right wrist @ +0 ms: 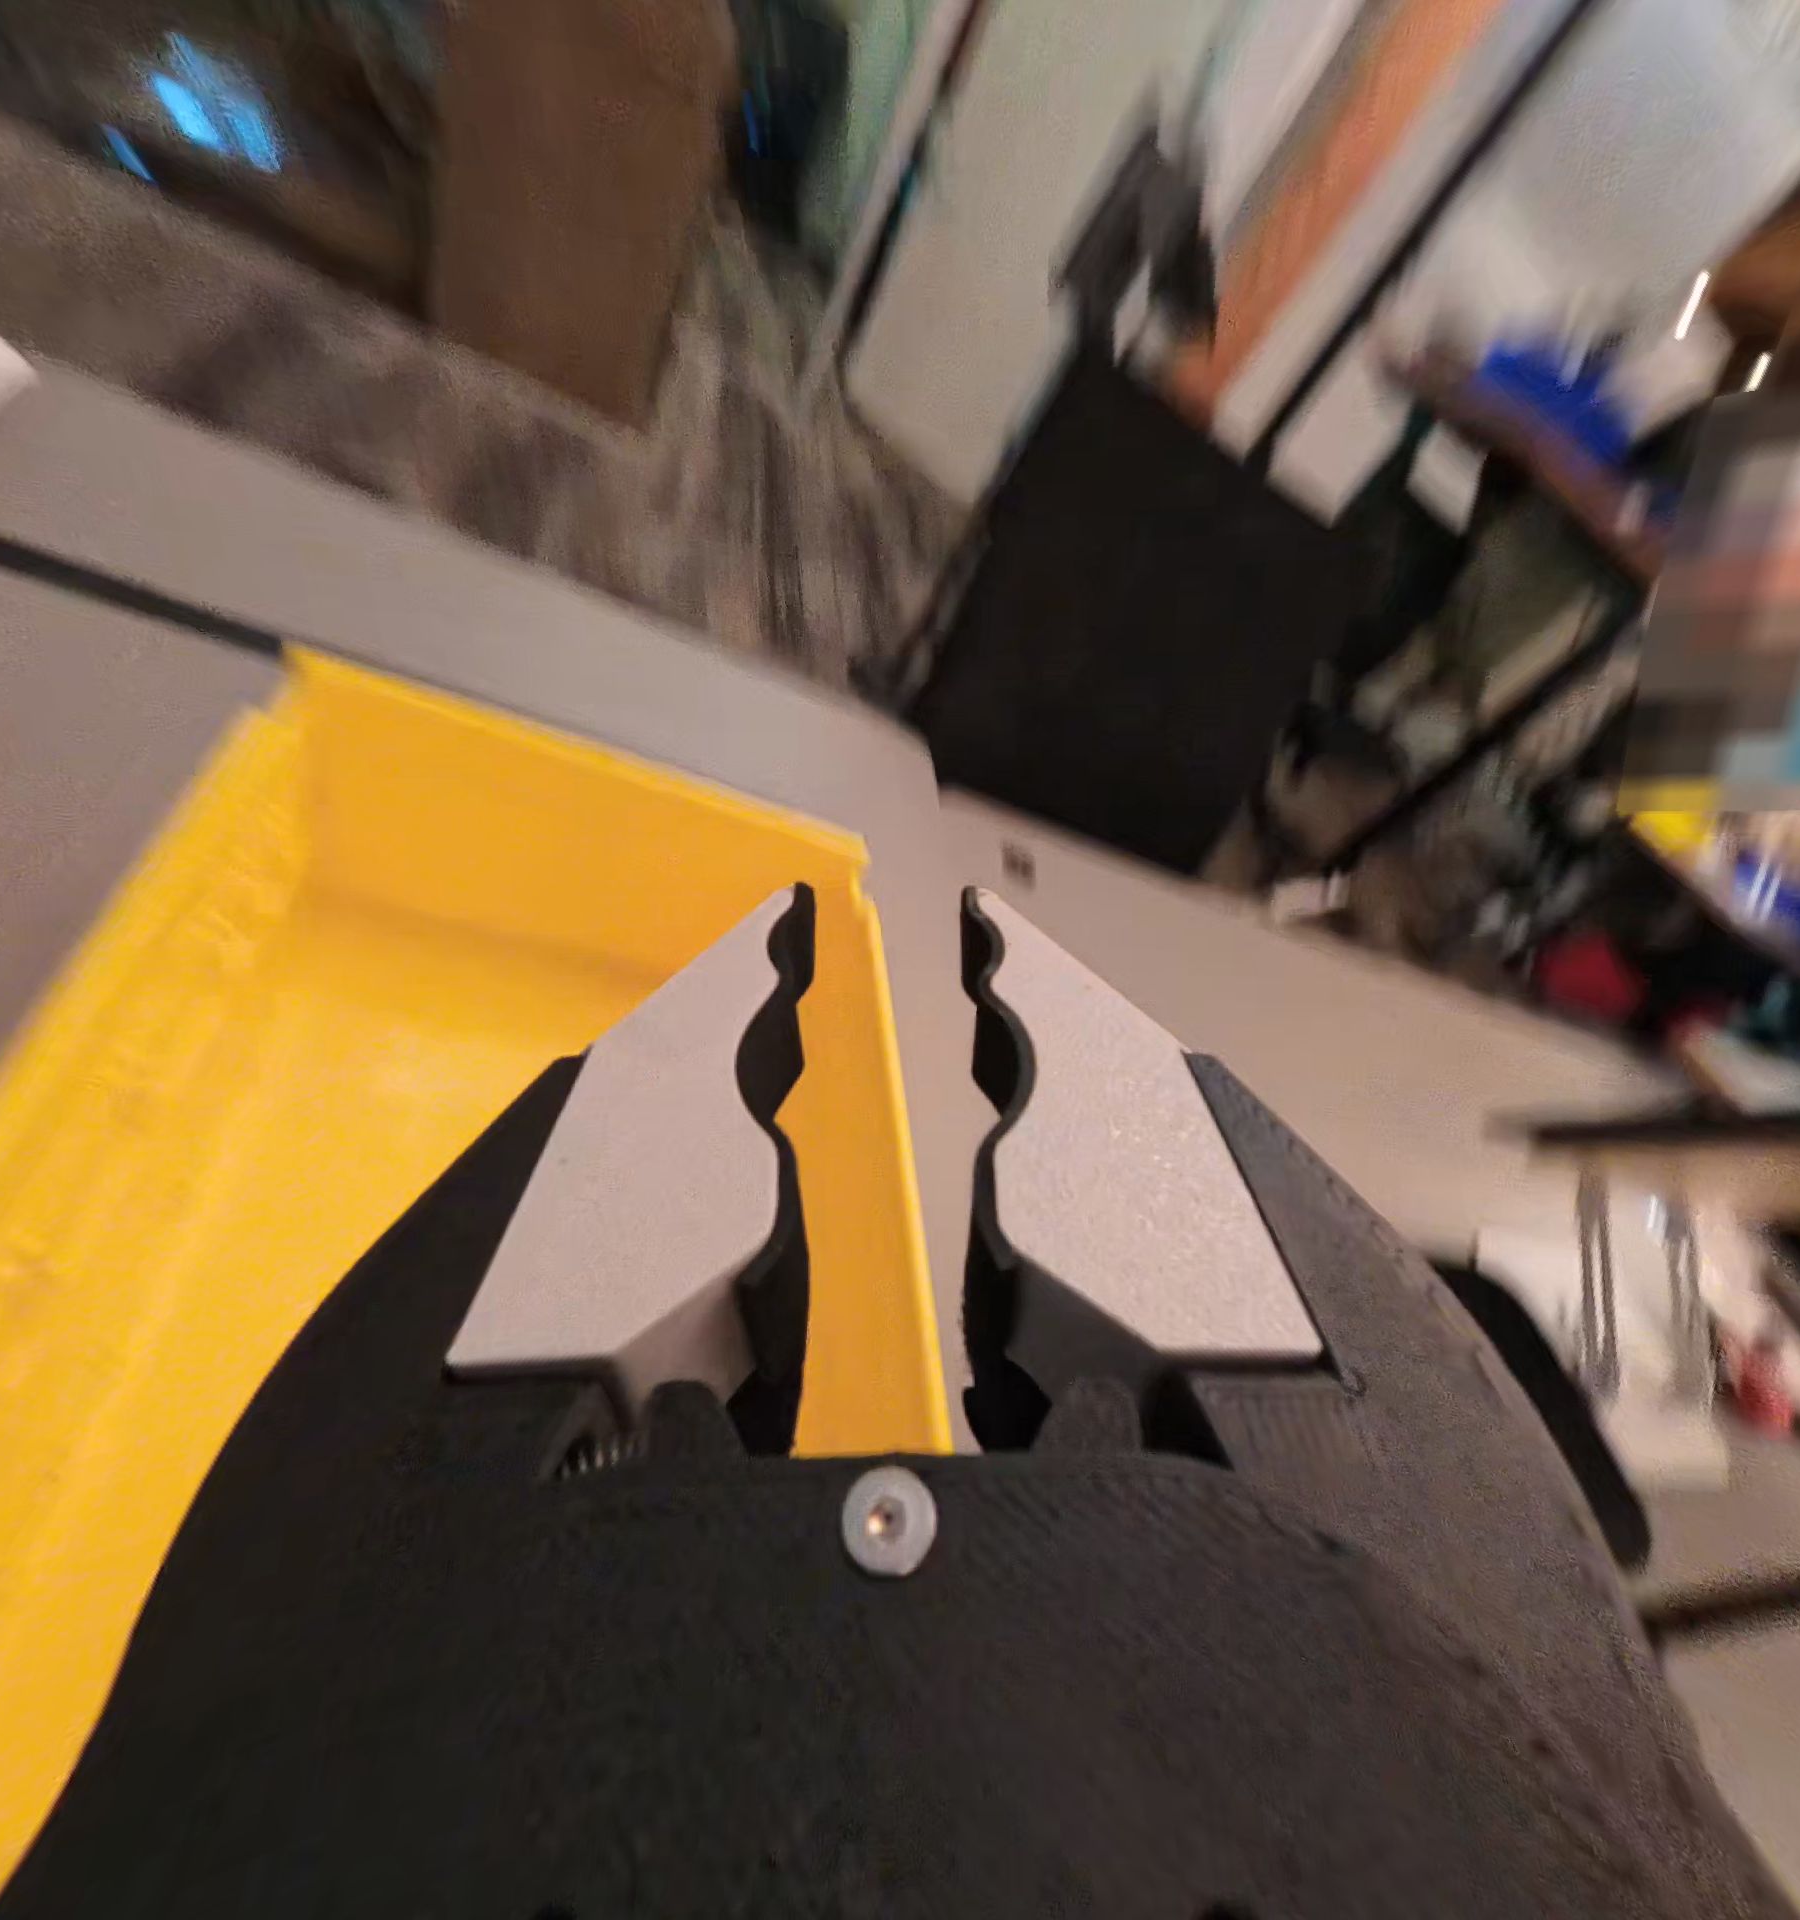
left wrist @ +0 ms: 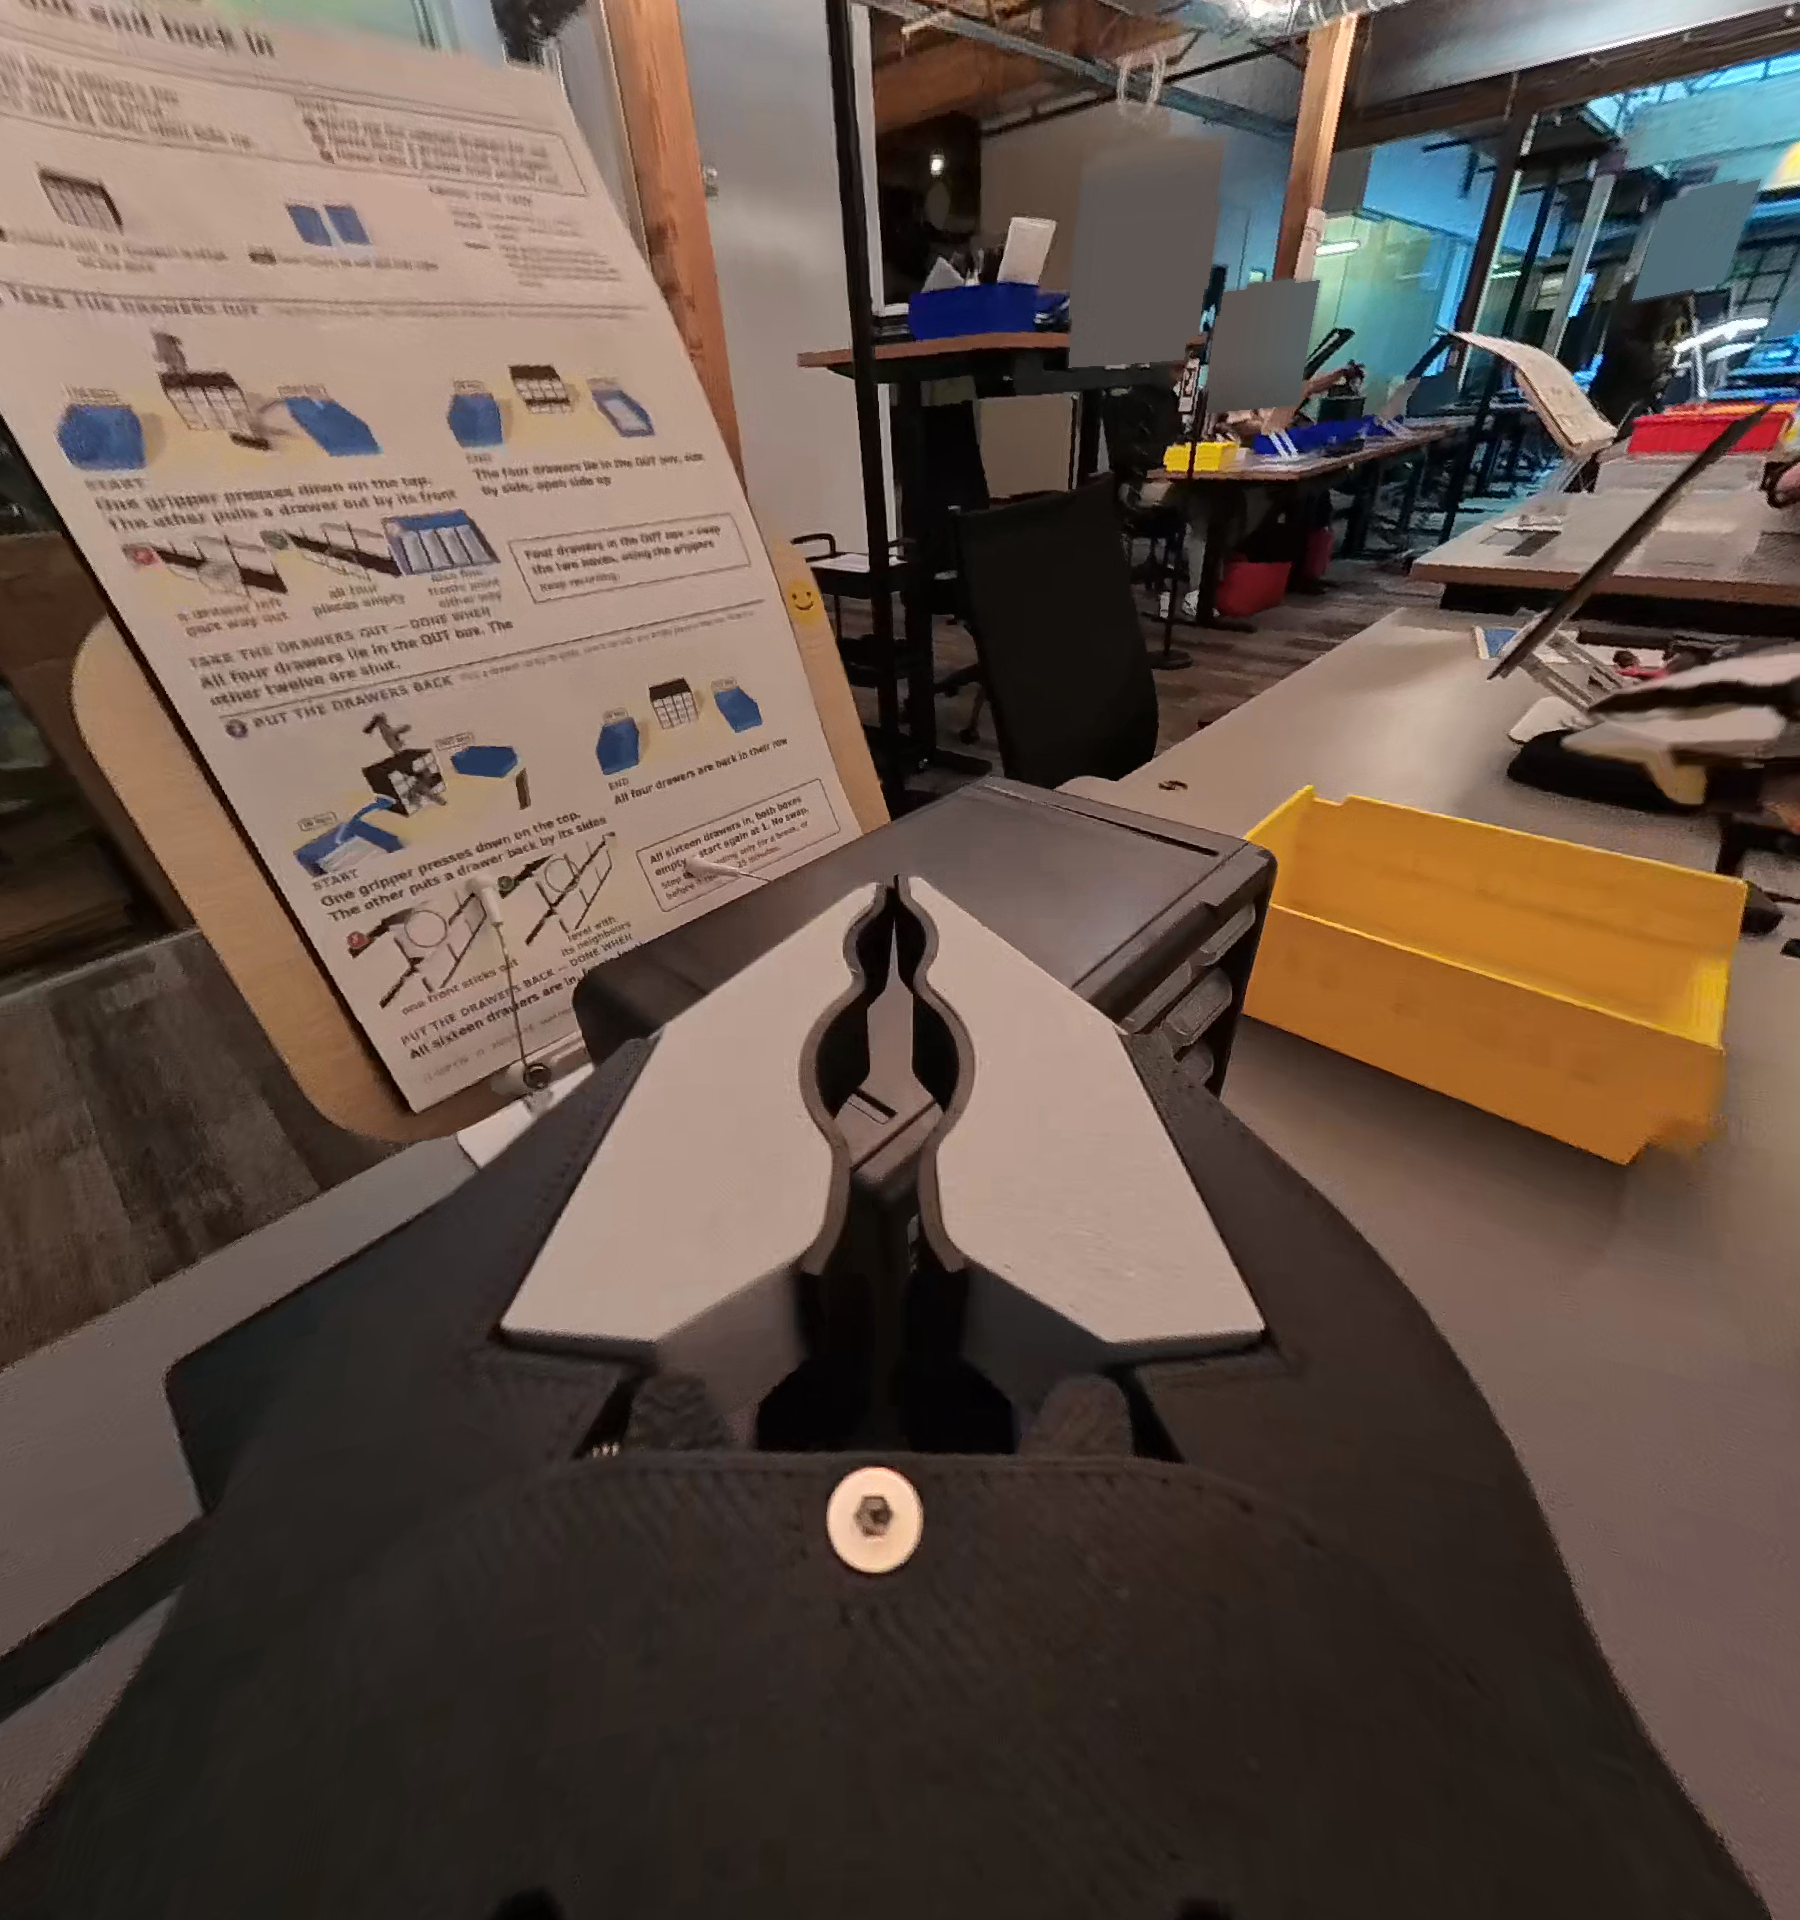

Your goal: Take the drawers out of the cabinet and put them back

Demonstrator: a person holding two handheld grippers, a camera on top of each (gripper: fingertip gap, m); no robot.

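Observation:
In the left wrist view my left gripper (left wrist: 894,891) is shut and empty, its tips resting on or just above the top of the black drawer cabinet (left wrist: 1062,883). The cabinet's drawer fronts (left wrist: 1202,997) show on its right side. A yellow bin (left wrist: 1498,966) stands on the table to the cabinet's right and looks empty. My right gripper (left wrist: 1706,727) shows at the right edge, in the air above and beyond the bin. In the right wrist view my right gripper (right wrist: 885,904) is open and empty, over the near right wall of the yellow bin (right wrist: 408,935). That view is motion-blurred.
A tilted instruction sheet (left wrist: 356,520) on a wooden board stands left of and behind the cabinet. The grey table (left wrist: 1602,1351) extends right and forward. A black office chair (left wrist: 1052,634) stands beyond the table edge. Other desks with bins lie farther back. Left tips to right tips: about 55 cm.

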